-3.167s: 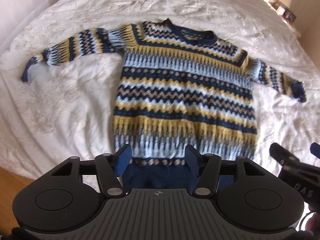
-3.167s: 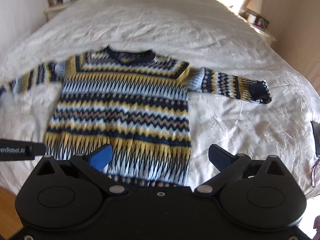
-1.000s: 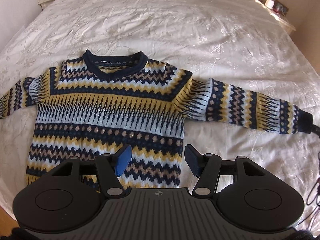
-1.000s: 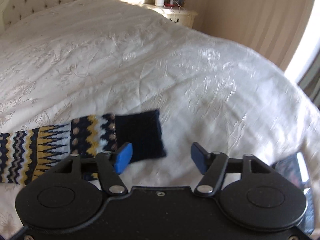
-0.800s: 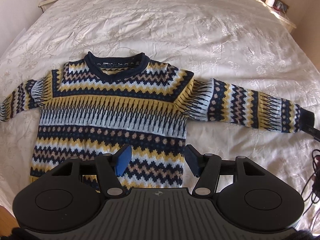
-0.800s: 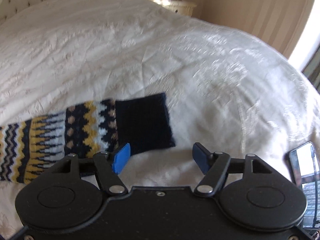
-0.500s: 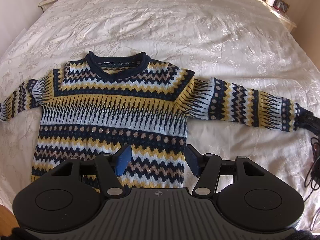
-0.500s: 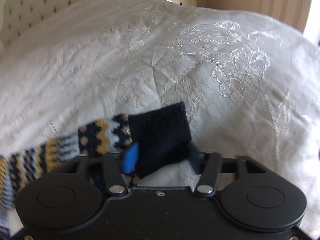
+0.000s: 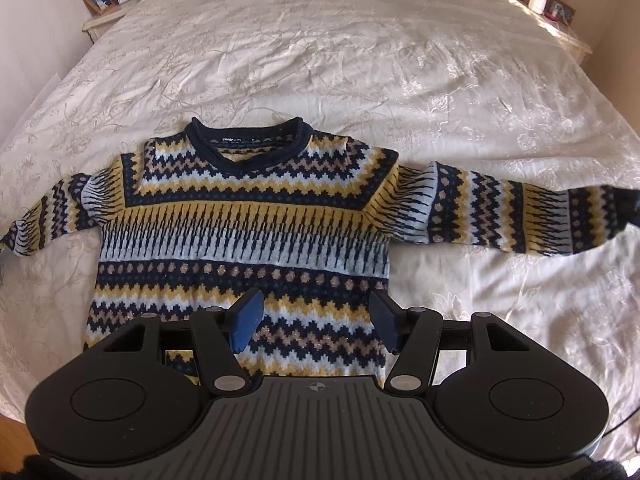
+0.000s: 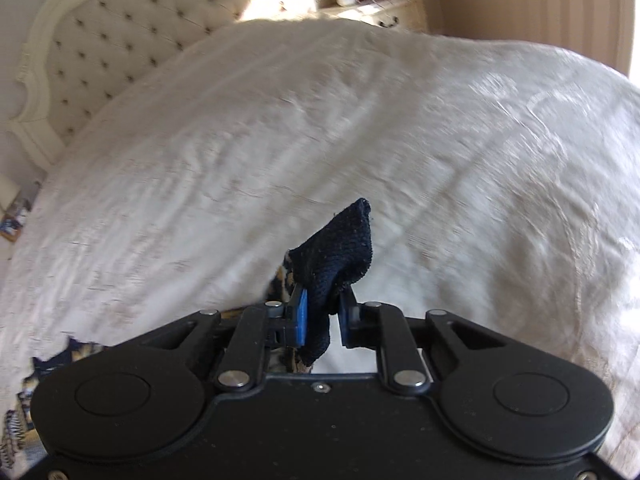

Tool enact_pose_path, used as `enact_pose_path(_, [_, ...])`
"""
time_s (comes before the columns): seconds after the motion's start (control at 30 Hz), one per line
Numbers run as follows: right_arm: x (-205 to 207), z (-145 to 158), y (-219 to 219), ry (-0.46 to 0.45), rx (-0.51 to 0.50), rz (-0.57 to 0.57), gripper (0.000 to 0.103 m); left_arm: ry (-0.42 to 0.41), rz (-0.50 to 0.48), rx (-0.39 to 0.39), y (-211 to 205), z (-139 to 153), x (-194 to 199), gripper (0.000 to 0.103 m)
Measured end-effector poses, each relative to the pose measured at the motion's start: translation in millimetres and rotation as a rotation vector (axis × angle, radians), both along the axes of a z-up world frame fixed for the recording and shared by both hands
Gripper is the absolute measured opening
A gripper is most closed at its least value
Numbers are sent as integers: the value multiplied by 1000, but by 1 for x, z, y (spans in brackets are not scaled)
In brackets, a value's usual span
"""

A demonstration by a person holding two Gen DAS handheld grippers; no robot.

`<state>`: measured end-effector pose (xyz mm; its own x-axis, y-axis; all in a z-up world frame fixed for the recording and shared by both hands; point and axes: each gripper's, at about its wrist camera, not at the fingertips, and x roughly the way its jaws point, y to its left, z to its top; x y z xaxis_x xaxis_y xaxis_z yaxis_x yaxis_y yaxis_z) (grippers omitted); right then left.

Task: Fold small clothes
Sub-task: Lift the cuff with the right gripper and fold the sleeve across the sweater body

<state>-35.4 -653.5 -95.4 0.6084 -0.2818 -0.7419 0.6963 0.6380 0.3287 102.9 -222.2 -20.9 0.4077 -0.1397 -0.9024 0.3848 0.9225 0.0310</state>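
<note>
A small knitted sweater (image 9: pixel 248 232) with navy, yellow and pale blue zigzag bands lies face up on the white bedspread (image 9: pixel 360 60), neck away from me. My left gripper (image 9: pixel 316 316) is open and empty, hovering over its lower body. The right sleeve (image 9: pixel 500 216) stretches to the right, its far end raised off the bed. In the right wrist view my right gripper (image 10: pixel 323 312) is shut on the sleeve's navy cuff (image 10: pixel 336 252), which bunches up between the fingers above the bed.
A tufted cream headboard (image 10: pixel 100 52) stands at the bed's head. Nightstands with small objects sit at the back left (image 9: pixel 108 4) and back right (image 9: pixel 556 12). Wooden floor (image 9: pixel 12 436) shows at the bed's near left edge.
My right gripper closed on the navy cuff and lifted it off the bed. My left gripper stayed open over the sweater's lower body, barely moving.
</note>
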Motion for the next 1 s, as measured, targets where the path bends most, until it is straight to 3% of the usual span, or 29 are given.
enact_pose_path(0.3, [59,62,73,-47,-29,123,24,-3,22,-44,47,-1,11,57])
enact_pose_path(0.63, [177,113,245,-118,-33,306,24,0,25,-99,146,-11,56,57])
enact_pose_path(0.8, [253,95,347,-97,5,417,24,-20,77,-72,212,-18,85,57])
enact_pose_path(1.0, [321,35,449,-3,35,539,24,-31,120,-10,276,-28,115,57])
